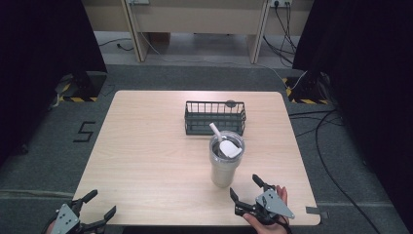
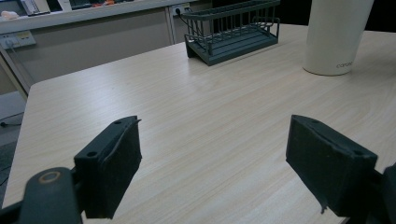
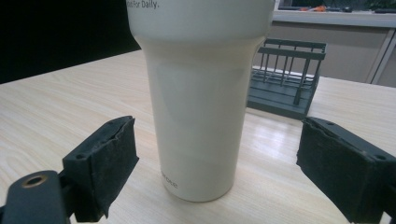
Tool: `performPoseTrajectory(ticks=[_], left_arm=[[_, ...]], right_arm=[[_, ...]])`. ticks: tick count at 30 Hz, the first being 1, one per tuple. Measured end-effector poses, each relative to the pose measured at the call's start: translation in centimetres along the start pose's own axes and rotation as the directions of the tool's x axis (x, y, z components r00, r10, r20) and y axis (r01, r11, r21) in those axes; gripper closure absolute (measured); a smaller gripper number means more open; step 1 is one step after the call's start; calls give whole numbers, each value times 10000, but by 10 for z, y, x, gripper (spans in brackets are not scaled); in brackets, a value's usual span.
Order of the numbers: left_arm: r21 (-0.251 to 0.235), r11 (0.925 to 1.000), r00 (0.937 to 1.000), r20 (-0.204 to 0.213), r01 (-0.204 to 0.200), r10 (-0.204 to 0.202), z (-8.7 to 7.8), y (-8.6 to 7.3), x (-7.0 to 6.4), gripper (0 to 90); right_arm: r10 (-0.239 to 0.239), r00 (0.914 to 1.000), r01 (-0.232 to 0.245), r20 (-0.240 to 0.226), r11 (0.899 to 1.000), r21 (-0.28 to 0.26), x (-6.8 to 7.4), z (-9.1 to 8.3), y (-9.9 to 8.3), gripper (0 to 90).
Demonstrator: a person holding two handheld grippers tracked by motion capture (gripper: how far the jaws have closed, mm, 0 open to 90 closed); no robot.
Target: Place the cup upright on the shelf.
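A tall cream tumbler [image 1: 225,161] with a lid and a white straw stands upright on the wooden table [image 1: 146,156], right of centre. My right gripper [image 1: 245,187] is open at the near edge, just in front of the tumbler [image 3: 198,93], which stands a little beyond the gap between its jaws without touching them. My left gripper [image 1: 101,204] is open at the near left corner, with bare table between its jaws. From there the tumbler [image 2: 335,35] is far off to the right.
A dark wire basket [image 1: 215,117] sits behind the tumbler, towards the table's far edge; it looks empty [image 2: 231,32] [image 3: 286,79]. Black curtains flank the table, and cables lie on the floor at the right.
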State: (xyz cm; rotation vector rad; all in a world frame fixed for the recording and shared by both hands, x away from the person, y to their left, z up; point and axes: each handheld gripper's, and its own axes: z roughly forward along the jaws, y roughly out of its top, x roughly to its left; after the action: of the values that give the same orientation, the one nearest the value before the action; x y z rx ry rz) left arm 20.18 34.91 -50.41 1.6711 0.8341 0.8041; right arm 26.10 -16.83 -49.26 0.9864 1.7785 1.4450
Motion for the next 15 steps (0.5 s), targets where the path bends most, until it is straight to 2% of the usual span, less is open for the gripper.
performPoseTrajectory(ticks=[10,15], left_arm=[[-43,10000,10000,20,-18,18,-1,0,0,173],[-68,10000,10000,50,-15,15,0,1,-1,173]], right_arm=[[15,9999,-15,-135,10000,-40,4,7,5,119],[-144,9997,144,-195,9999,-39,5,16,9,118]])
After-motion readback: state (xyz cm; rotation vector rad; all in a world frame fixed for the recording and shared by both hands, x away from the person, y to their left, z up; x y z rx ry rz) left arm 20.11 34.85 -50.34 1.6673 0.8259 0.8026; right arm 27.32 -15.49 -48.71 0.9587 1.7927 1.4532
